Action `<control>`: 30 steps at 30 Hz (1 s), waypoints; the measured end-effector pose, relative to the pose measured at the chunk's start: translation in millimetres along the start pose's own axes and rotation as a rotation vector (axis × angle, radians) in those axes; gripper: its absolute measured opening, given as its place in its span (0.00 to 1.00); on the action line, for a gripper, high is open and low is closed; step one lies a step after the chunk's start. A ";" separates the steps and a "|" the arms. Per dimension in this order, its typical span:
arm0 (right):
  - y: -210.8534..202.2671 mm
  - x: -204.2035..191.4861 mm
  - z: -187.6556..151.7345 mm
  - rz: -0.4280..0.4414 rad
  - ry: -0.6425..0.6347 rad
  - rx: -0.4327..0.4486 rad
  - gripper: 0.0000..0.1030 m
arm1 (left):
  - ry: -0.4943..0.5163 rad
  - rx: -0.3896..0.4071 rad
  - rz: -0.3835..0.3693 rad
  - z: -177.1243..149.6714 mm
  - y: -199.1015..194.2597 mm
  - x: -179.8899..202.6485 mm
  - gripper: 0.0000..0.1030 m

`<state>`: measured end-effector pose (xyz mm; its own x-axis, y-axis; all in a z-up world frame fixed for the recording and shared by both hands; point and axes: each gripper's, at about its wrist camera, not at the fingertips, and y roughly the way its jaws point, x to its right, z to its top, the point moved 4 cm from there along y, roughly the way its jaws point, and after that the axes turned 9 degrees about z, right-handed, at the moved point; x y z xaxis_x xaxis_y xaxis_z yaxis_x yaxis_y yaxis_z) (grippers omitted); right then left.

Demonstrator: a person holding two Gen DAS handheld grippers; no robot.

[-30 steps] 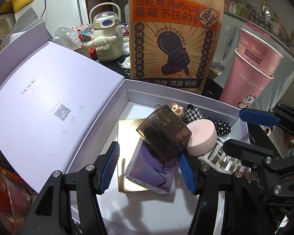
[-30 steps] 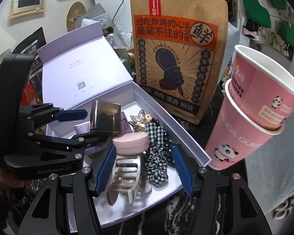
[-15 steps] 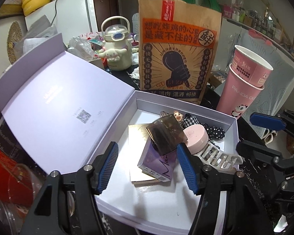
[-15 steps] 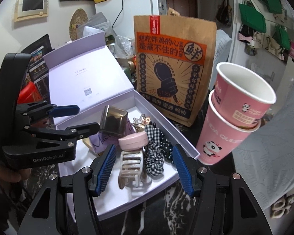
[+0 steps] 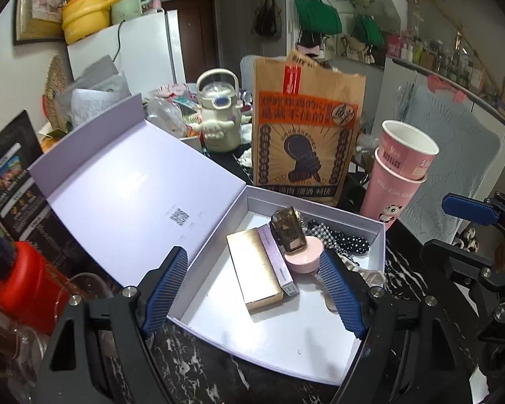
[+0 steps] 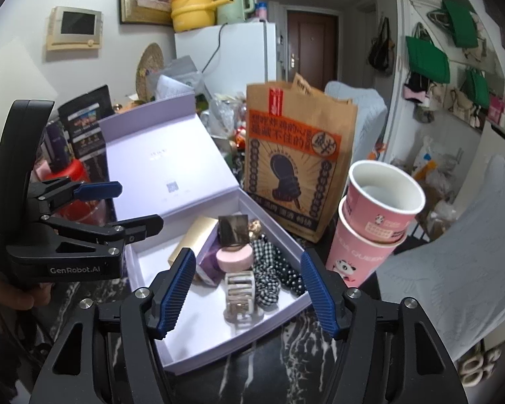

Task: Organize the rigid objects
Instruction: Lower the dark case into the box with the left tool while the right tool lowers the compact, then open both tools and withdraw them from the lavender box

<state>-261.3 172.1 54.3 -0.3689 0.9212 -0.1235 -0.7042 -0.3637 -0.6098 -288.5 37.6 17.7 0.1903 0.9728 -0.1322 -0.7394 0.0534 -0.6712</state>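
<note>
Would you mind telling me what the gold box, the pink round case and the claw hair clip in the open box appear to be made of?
Gold box: probably card with a brushed metallic foil, given its soft sheen.
Pink round case: likely matte plastic, smooth and evenly coloured.
Claw hair clip: seemingly glossy, translucent beige plastic with light glinting on its teeth.

Black marble tabletop (image 6: 276,363): open lilac box (image 5: 320,363), paper bag (image 5: 306,134), stacked pink cups (image 6: 370,232).

A lived-in home: fridge (image 6: 234,54), entry door (image 6: 311,45), hanging bags (image 6: 427,55).
</note>
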 end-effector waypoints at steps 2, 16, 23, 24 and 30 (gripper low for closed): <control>-8.2 -4.4 2.2 -0.004 -0.007 0.017 0.65 | -0.008 0.008 0.000 1.1 -8.6 -2.3 0.79; -56.2 -32.7 -0.8 -0.018 -0.029 0.089 0.81 | -0.044 0.053 0.013 -15.5 -67.9 -11.6 0.79; -75.9 -41.7 -14.5 -0.043 -0.010 0.110 0.84 | -0.064 0.059 0.050 -34.2 -93.8 -16.8 0.80; -77.1 -42.3 -17.0 -0.042 0.000 0.109 0.85 | -0.066 0.057 0.052 -36.5 -95.8 -17.4 0.80; -80.9 -49.4 -34.2 -0.037 0.031 0.088 0.85 | -0.082 0.037 0.079 -54.7 -104.0 -19.3 0.80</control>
<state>-165.4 160.7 82.9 -0.3233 0.9377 -0.1272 -0.7680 -0.3385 -0.5436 -180.0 0.9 50.2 0.0784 0.9894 -0.1225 -0.7736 -0.0171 -0.6335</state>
